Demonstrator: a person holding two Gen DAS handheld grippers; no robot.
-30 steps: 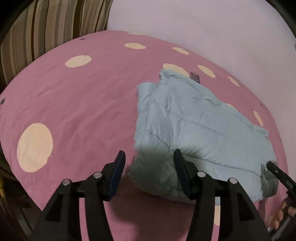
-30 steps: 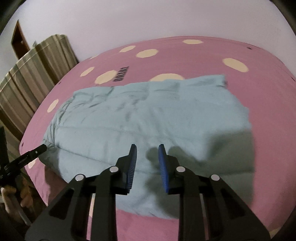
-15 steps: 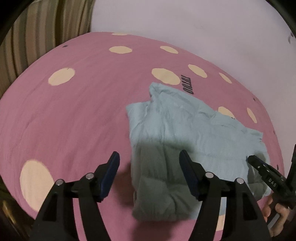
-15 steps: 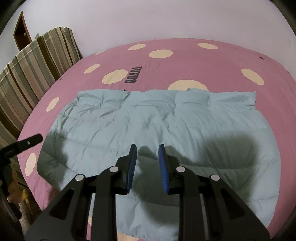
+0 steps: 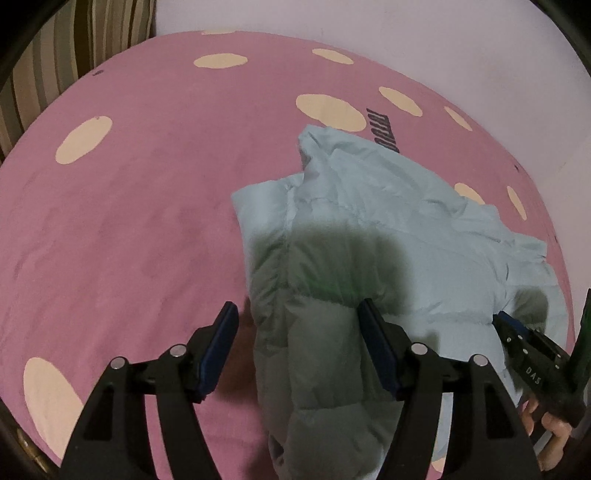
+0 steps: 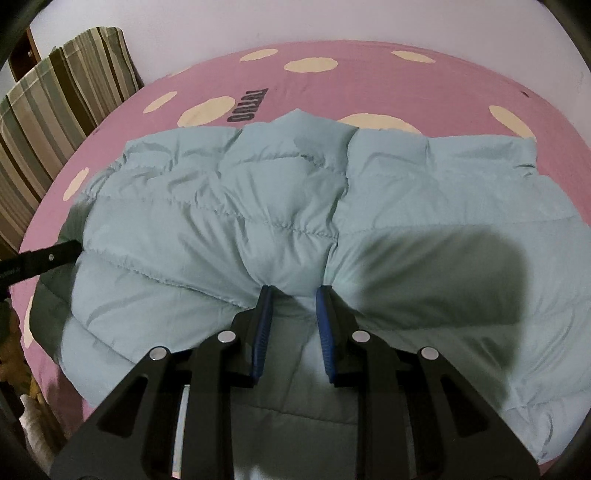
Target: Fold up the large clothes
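My left gripper (image 5: pixel 295 347), jaws just widened, straddled the jacket's (image 5: pixel 388 236) folded end on the pink bedspread (image 5: pixel 147 184) without pinching. My right gripper (image 6: pixel 293 325) pinched a ridge of padding. Judgement: seat both grips deep before lifting.

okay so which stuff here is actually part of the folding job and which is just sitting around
Part of the job:
pale blue quilted puffer jacket
left gripper
right gripper

Just there:
pink bedspread with cream dots
striped cushions
white wall
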